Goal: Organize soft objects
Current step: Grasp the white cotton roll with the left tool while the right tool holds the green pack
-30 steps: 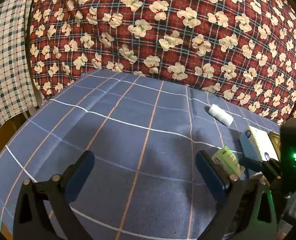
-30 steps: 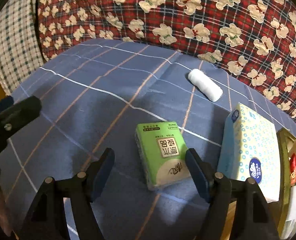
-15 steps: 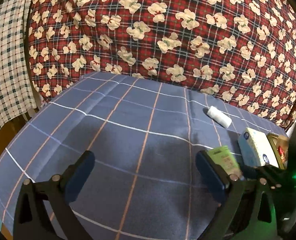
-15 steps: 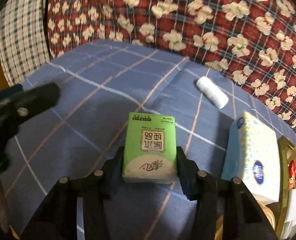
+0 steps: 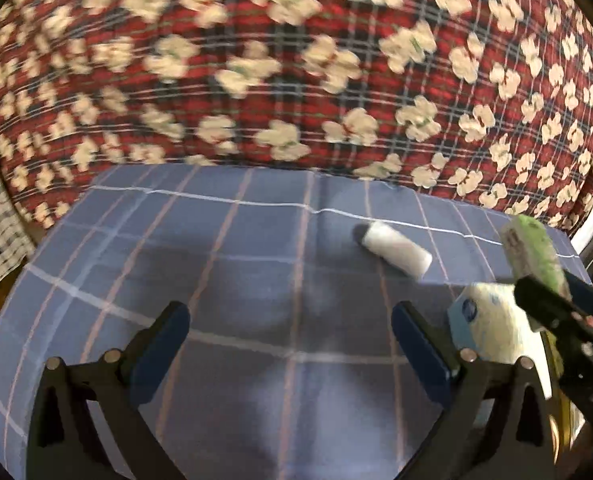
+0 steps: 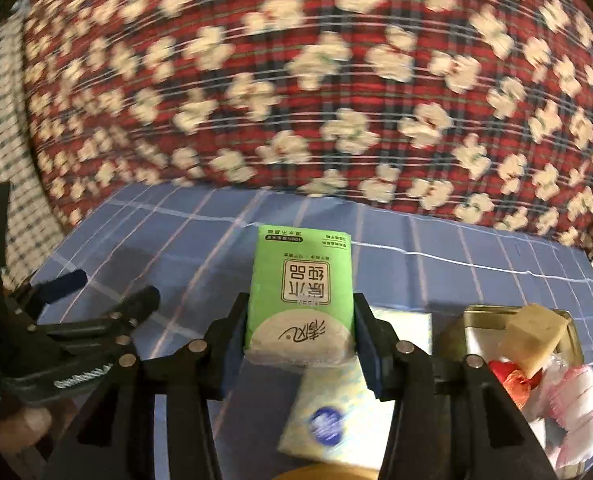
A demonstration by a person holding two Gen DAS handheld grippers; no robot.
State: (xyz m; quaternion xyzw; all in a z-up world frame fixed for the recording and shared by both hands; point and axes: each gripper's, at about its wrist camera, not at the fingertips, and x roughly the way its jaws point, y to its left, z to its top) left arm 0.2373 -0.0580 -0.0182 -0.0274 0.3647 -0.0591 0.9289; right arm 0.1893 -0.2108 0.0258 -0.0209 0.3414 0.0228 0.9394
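Now green tissue pack (image 6: 300, 292) clamped between right gripper (image 6: 300, 340) jaws, above blue cloth (image 6: 176, 256).

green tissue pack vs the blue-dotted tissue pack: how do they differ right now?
Green pack is clamped between the right gripper pads, off the blue cloth; the dotted pack lies below it, ungripped.
Green pack has a green wrapper with large printed characters; the dotted pack is pale with small blue dots and a round blue logo.
Green pack looks smaller; the dotted pack looks bulkier.
Both are soft wrapped tissue packs.
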